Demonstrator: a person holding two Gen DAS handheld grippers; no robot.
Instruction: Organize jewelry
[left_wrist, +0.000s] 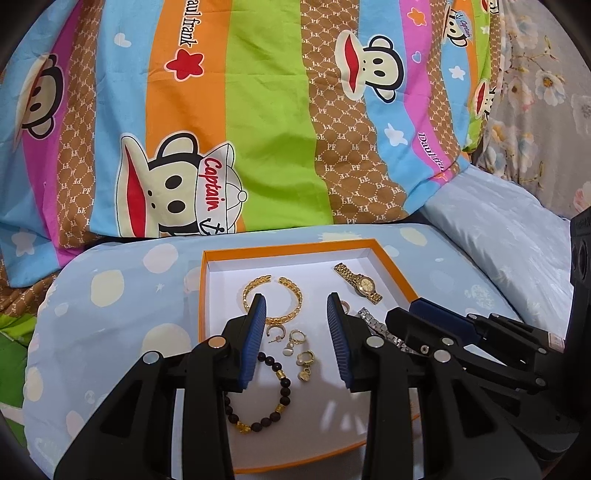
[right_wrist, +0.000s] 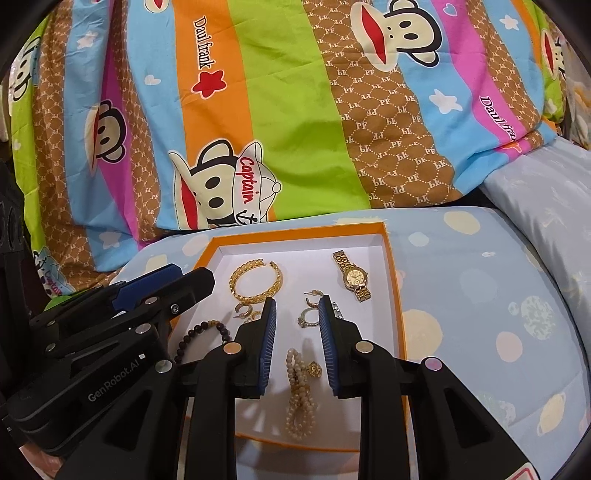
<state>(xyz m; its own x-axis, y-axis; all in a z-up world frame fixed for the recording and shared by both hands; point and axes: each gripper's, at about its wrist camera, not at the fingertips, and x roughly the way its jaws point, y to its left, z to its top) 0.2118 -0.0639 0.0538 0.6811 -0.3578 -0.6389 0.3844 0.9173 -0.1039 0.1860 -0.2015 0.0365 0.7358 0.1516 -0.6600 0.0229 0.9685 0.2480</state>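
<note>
Hovering over orange tray (left_wrist: 201, 295): left gripper (left_wrist: 297, 306), right gripper (right_wrist: 296, 308) spread wide, seemingly empty

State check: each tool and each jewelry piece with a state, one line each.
left tool: open, empty
right tool: open, empty
orange box: lidless
gold cuff bracelet: flat in box
gold watch: flat, unclasped
pearl strand: bunched
dark bead bracelet: flat loop
</note>
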